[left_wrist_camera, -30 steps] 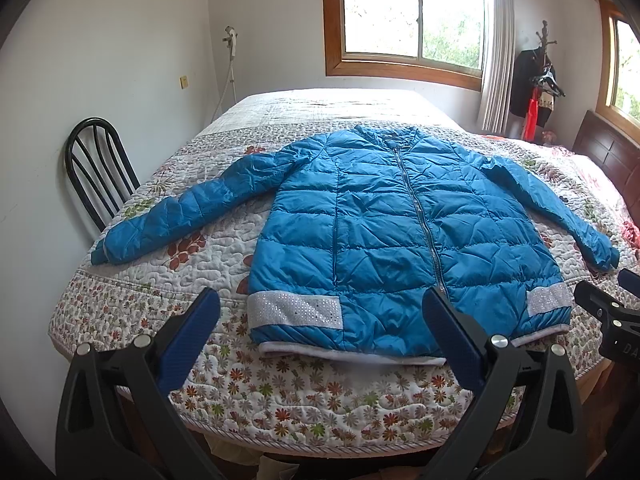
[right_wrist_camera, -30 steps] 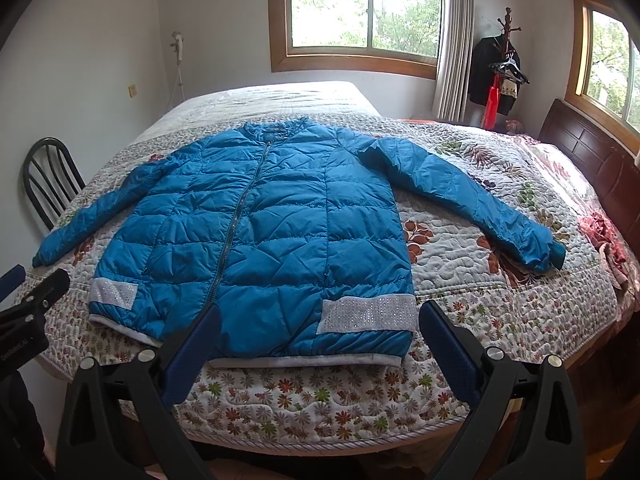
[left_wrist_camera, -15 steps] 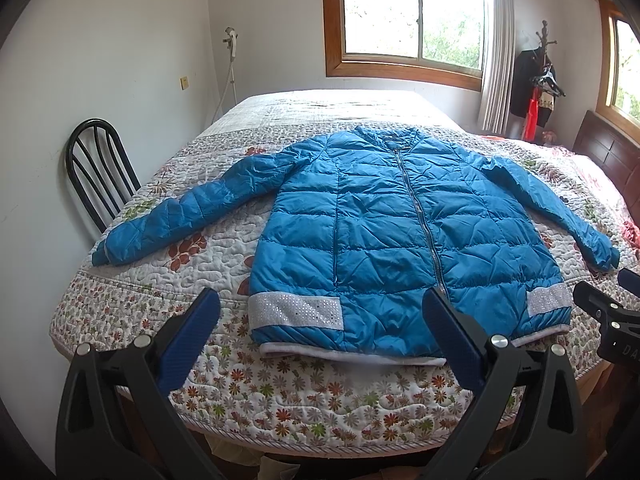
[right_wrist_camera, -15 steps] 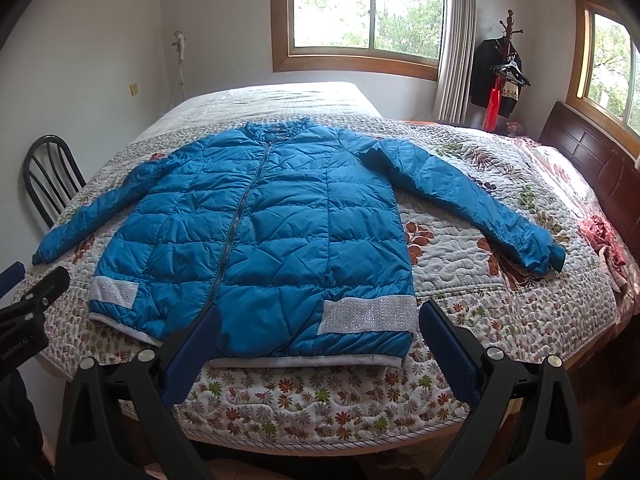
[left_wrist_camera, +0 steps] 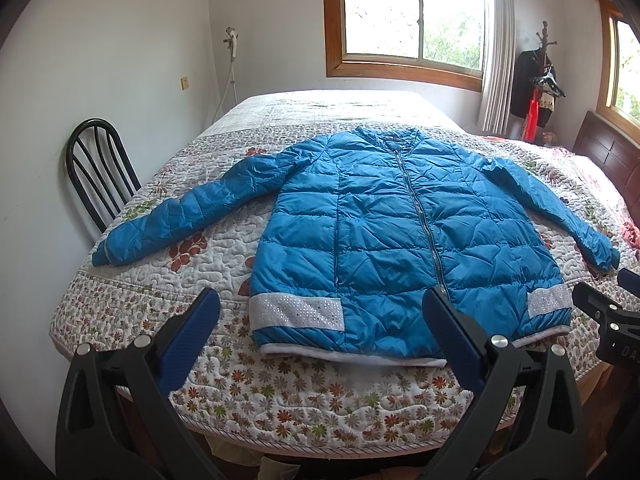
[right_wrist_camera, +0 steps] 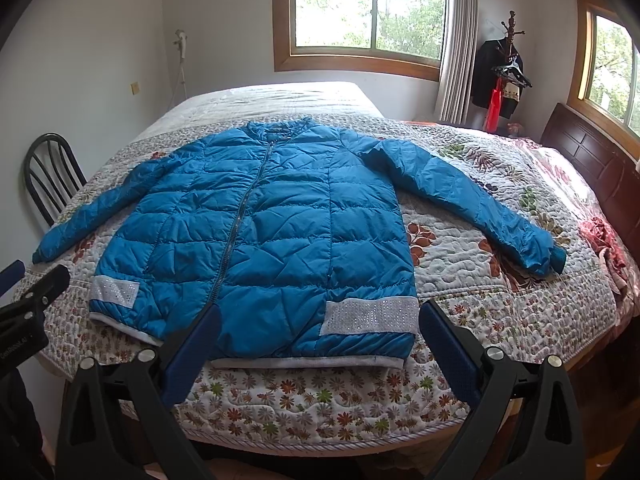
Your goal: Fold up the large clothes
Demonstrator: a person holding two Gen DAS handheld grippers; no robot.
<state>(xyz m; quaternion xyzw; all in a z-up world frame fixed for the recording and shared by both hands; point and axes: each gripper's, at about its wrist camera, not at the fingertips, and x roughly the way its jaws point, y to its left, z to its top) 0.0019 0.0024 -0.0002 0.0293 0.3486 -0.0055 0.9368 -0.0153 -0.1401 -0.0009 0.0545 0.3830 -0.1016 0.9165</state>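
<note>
A blue quilted jacket (left_wrist_camera: 400, 232) lies flat and zipped on the bed, front up, both sleeves spread out, hem toward me; it also shows in the right wrist view (right_wrist_camera: 272, 232). Silver bands (left_wrist_camera: 296, 312) mark its pockets. My left gripper (left_wrist_camera: 320, 336) is open and empty, held above the bed's near edge before the hem's left part. My right gripper (right_wrist_camera: 320, 344) is open and empty before the hem's right part. Each gripper shows at the edge of the other's view, the right one (left_wrist_camera: 604, 312) and the left one (right_wrist_camera: 32, 300).
The bed carries a floral quilt (left_wrist_camera: 280, 392). A black chair (left_wrist_camera: 96, 176) stands against the left wall. A coat rack (right_wrist_camera: 504, 68) with clothes stands at the back right, beside a dark wooden headboard (right_wrist_camera: 592, 156). Pinkish cloth (right_wrist_camera: 604, 236) lies on the bed's right side.
Both grippers have crept slightly forward toward the jacket. The jacket has not moved and both grippers stay open.
</note>
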